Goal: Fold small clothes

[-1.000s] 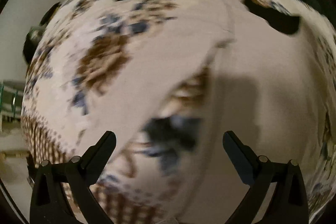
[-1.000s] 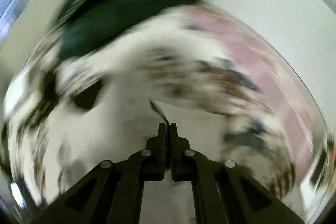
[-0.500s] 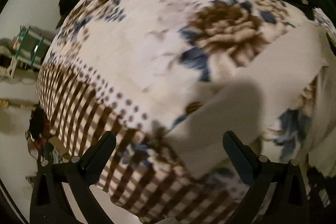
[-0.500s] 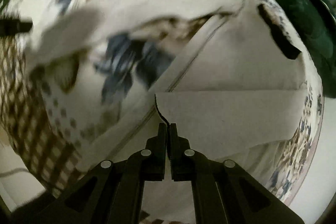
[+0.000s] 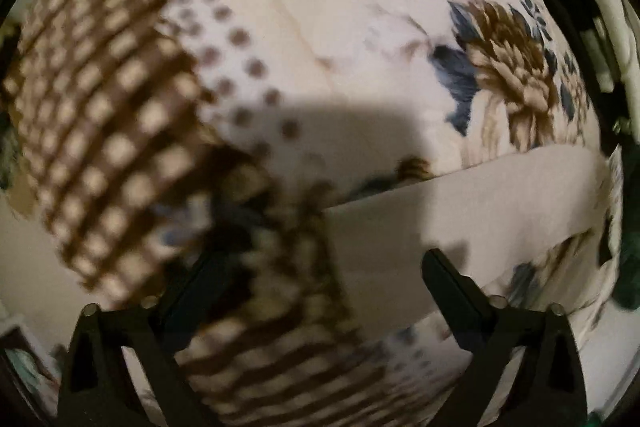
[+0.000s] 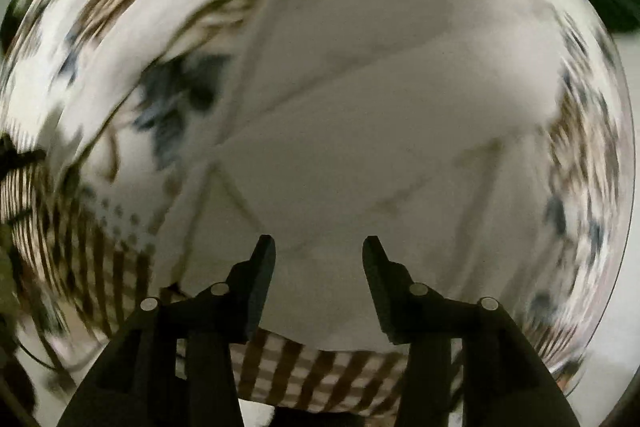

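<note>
Right gripper (image 6: 319, 259) now parted and empty; half a second ago clamped shut. Plain cream garment (image 6: 360, 155) dropped flat on floral brown-checked bedspread (image 6: 100, 247). Left gripper (image 5: 320, 267) spread wide, empty, above garment's folded corner (image 5: 460, 227). Probably a fold just laid; next edge pending.

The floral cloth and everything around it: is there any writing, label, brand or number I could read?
None can be read.
The floral cloth bears only a flower, dots and a brown check, no letters.
The plain folded garment shows no tag or print.
Both views are motion-blurred, so small text would be lost.
</note>
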A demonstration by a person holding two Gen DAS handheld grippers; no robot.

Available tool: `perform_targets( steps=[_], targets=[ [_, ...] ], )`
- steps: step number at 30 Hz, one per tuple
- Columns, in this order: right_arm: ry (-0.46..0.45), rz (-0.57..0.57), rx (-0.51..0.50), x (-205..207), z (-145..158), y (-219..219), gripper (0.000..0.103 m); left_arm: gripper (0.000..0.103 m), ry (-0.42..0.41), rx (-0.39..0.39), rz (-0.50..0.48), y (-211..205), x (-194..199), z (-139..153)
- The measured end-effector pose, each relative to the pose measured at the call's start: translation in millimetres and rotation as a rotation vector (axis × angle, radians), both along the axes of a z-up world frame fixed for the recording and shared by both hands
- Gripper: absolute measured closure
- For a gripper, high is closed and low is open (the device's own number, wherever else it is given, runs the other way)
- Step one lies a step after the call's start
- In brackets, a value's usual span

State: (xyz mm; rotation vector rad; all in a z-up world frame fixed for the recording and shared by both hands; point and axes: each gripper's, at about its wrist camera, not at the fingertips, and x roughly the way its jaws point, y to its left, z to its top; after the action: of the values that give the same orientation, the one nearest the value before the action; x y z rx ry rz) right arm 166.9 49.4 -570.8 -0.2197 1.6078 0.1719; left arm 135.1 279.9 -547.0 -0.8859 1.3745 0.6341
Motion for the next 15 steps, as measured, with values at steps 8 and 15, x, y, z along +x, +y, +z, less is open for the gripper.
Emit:
perform_targets(
  steps=[8, 15],
  targets=[
    [-0.024, -0.201, -0.036, 3.4, -6.0, -95.4, 0.055, 0.102, -0.06, 0.32, -0.116, -39.0, 24.7, 24.5],
    [-0.062, -0.242, -0.017, 32.2, -2.9, -156.0, 0.055, 0.102, -0.274, 0.451, -0.253, -95.0, 38.8, 121.3]
  ],
)
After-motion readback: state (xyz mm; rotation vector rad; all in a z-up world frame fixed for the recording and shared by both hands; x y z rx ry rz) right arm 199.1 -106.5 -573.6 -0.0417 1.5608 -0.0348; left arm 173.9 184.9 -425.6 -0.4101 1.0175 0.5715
